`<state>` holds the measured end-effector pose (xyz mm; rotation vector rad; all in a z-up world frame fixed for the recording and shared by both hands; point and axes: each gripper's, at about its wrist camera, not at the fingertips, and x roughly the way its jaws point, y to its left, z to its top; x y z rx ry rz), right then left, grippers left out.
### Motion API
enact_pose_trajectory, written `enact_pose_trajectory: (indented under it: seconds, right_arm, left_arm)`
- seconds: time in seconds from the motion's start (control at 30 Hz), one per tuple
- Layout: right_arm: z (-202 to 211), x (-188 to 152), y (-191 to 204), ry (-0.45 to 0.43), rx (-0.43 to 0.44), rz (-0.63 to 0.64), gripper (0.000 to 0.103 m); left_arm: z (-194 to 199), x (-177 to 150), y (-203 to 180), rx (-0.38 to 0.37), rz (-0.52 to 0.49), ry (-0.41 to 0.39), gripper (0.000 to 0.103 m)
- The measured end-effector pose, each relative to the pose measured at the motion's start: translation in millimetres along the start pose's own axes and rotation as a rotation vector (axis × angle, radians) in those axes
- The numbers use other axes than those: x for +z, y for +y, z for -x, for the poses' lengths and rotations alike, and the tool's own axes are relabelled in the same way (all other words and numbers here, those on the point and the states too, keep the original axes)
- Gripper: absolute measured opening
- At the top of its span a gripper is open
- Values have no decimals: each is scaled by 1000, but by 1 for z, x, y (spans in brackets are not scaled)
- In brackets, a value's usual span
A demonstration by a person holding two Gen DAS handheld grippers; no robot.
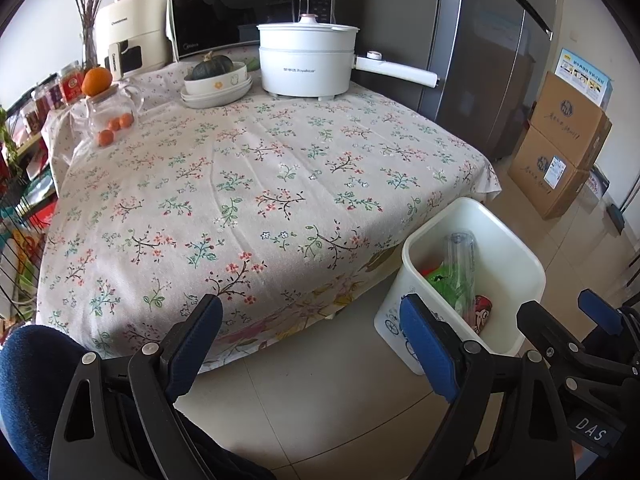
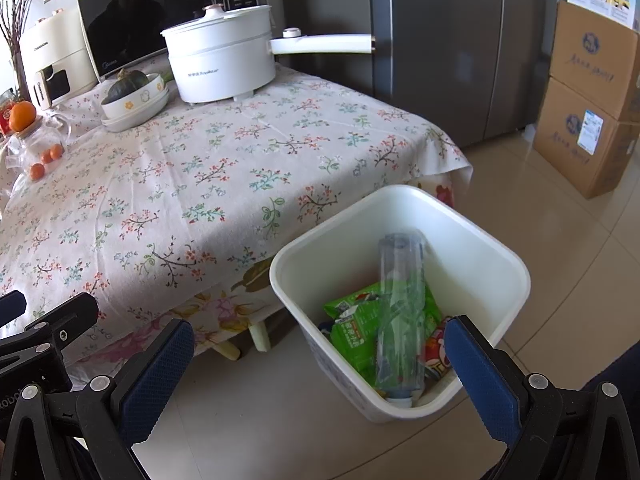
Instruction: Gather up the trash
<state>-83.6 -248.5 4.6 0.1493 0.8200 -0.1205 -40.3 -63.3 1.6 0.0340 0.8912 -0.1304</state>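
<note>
At nine o'clock the table (image 1: pixel 248 184) shows no trash. Both grippers — left (image 1: pixel 312 344), right (image 2: pixel 320 364) — are held apart, empty. The bin (image 2: pixel 500 264) at four o'clock holds bottle (image 2: pixel 400 304) and wrappers (image 2: pixel 352 320) — one last scan is advised.

I see the flower-printed tablecloth (image 1: pixel 248 184) bare up front; white electric pot (image 1: pixel 306 60) and stacked cream bowls (image 1: pixel 218 86) block its back.

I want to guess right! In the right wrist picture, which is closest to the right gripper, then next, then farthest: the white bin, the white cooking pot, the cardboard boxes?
1. White bin, just ahead on the floor.
2. White cooking pot, far side of the table.
3. Cardboard boxes, against the far right wall; too close to call with the pot.
</note>
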Motion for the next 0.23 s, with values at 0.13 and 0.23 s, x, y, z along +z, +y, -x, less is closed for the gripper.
enact_pose_trajectory:
  seconds: [0.13, 0.23]
  right_arm:
    - [0, 0, 0, 0, 0, 0, 103]
    - [-1, 0, -1, 1, -1, 1, 103]
  left_arm:
    - [1, 0, 0, -4, 2, 1, 92]
    - [1, 0, 0, -6, 2, -1, 92]
